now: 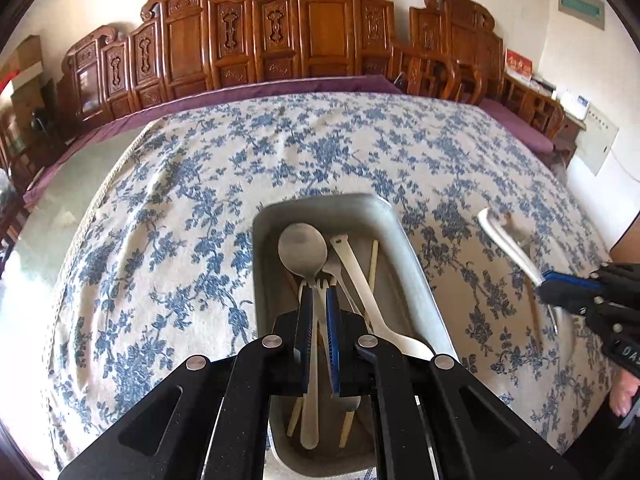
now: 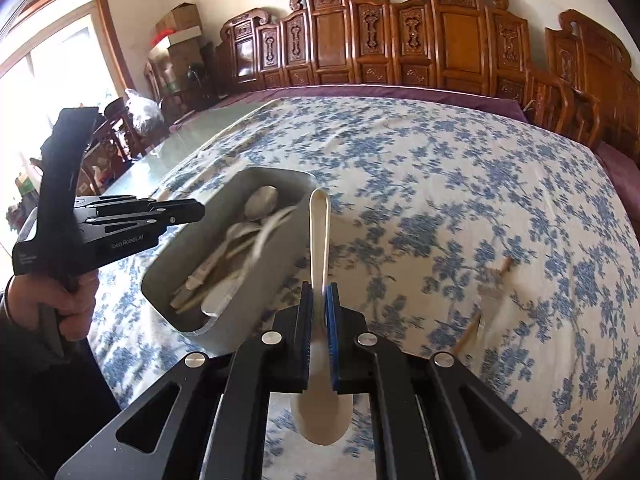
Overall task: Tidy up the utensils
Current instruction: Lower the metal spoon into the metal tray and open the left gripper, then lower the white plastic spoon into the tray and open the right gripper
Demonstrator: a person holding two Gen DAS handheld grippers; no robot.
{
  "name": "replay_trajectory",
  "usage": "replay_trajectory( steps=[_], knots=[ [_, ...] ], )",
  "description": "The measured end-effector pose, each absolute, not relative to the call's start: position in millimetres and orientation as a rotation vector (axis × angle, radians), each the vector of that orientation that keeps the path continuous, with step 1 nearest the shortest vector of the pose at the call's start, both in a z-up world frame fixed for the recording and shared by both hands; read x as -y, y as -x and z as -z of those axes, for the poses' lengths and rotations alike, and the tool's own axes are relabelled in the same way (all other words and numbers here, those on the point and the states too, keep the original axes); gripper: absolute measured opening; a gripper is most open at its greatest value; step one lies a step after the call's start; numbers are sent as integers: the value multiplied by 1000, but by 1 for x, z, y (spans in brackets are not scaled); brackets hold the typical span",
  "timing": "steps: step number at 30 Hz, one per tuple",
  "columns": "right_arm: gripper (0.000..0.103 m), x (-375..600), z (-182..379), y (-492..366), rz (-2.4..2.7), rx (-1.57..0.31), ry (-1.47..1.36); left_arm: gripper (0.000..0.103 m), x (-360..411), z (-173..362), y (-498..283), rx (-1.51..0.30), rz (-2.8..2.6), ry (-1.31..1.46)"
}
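**White spoon held over the cloth, tray half filled**

While we look along the left gripper (image 1: 319, 300), its two blue pads stand almost together above the grey metal tray (image 1: 416, 264), and we cannot make out anything pinched between them; what shows in the narrow gap appears to lie in the tray below. Inside the tray we see a metal spoon (image 1: 298, 246) with its bowl toward the far end, a white plastic spoon (image 1: 360, 280) lying aslant, and pale chopsticks (image 1: 373, 260) along the right wall. The tray sits on the blue-flowered tablecloth (image 1: 192, 208). At the right edge the right gripper (image 1: 554, 286) is clamped on a white spoon (image 1: 506, 240), raised over the cloth, apart from the tray.

From the right wrist we see the right gripper (image 2: 319, 308) closed on that white spoon (image 2: 320, 232), handle pointing away, bowl hanging below the pads toward the camera. The tray (image 2: 256, 308) lies just to the left with its blurred utensils. The left gripper (image 2: 188, 210) hovers over its near-left side, gripped by a hand (image 2: 66, 304). Well to the right, a few blurred wooden and pale utensils (image 2: 492, 280) lie on the tablecloth (image 2: 440, 160).
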State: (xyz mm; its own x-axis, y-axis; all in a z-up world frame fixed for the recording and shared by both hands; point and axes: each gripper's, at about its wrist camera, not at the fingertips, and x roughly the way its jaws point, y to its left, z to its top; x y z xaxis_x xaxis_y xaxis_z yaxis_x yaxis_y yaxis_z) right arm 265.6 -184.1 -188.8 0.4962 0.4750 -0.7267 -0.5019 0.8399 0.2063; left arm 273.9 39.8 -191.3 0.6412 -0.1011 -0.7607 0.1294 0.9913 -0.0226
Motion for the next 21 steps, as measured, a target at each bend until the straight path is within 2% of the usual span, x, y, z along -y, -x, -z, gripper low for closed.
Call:
replay_trajectory(
  steps=[11,21],
  knots=[
    [8,117,178,-288,-653,-880,-30,6,-81,182,-273,-844,111,11],
    [9,76,201,-310,-635,-941,-65,6,-106,181,-275,-840,72,38]
  ],
)
